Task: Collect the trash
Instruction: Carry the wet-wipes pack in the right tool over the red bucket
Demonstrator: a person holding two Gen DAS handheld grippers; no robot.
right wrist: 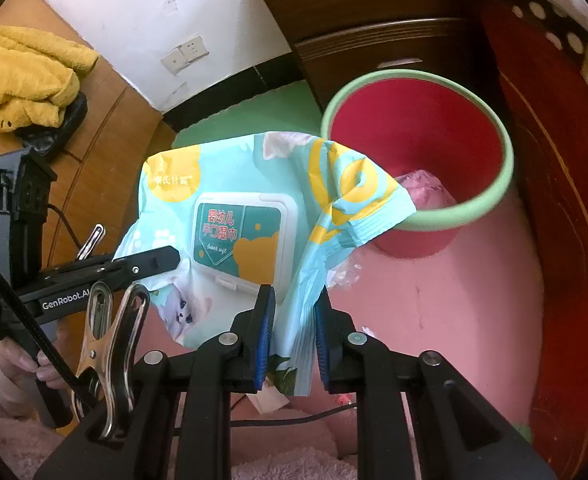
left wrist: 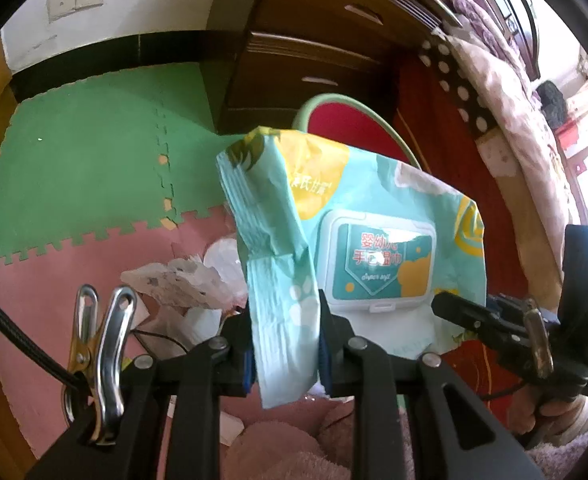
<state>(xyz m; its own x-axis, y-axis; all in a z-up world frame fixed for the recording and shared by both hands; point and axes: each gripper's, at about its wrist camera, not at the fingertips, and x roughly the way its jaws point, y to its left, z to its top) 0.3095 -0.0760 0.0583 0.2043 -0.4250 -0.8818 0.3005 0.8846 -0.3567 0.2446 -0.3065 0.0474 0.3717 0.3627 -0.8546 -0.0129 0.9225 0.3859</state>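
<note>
Both grippers are pinching the same empty wet-wipe pack (left wrist: 358, 216): left gripper (left wrist: 284, 344) clamped on one crumpled end, right gripper (right wrist: 292, 332) on the other. So the pack hangs between them, with the red bin (right wrist: 414, 140) at about 1 o'clock, just behind it.

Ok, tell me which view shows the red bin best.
The right wrist view: the red bin shows its whole green rim and its inside. In the left wrist view the wipes pack hides most of it.
</note>
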